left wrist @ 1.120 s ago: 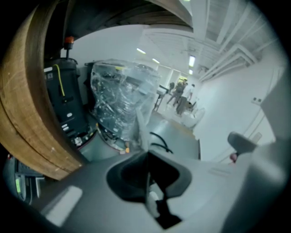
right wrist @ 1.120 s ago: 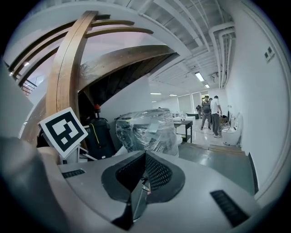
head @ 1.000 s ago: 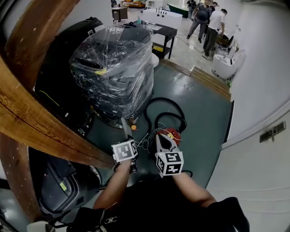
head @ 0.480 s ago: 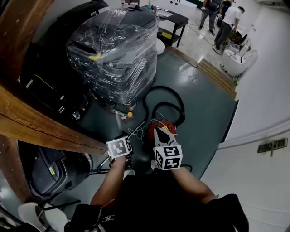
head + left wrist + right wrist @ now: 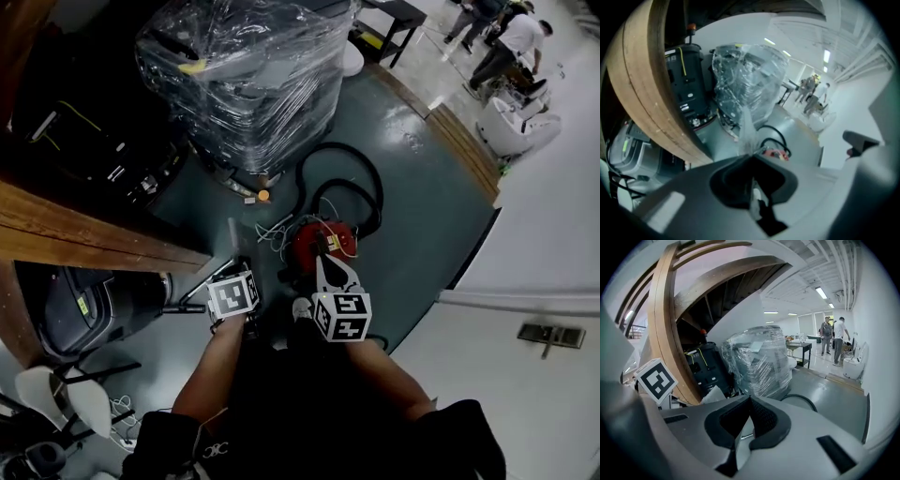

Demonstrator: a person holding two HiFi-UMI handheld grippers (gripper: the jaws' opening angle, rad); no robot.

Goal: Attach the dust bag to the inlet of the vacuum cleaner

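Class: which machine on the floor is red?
The small vacuum cleaner beside the looped black hose; the film-wrapped machine and the others are grey or black.

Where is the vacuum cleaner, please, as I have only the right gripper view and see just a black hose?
Observer: The red vacuum cleaner sits on the floor just ahead of the right gripper, below your frame.
Operator: Is the other one holding anything?
Observer: Yes, the left gripper is shut on what looks like the dust bag, thin and pale.
Operator: Has it reached the vacuum cleaner?
Observer: Not yet; the head view shows it left of the vacuum cleaner, apart from it.
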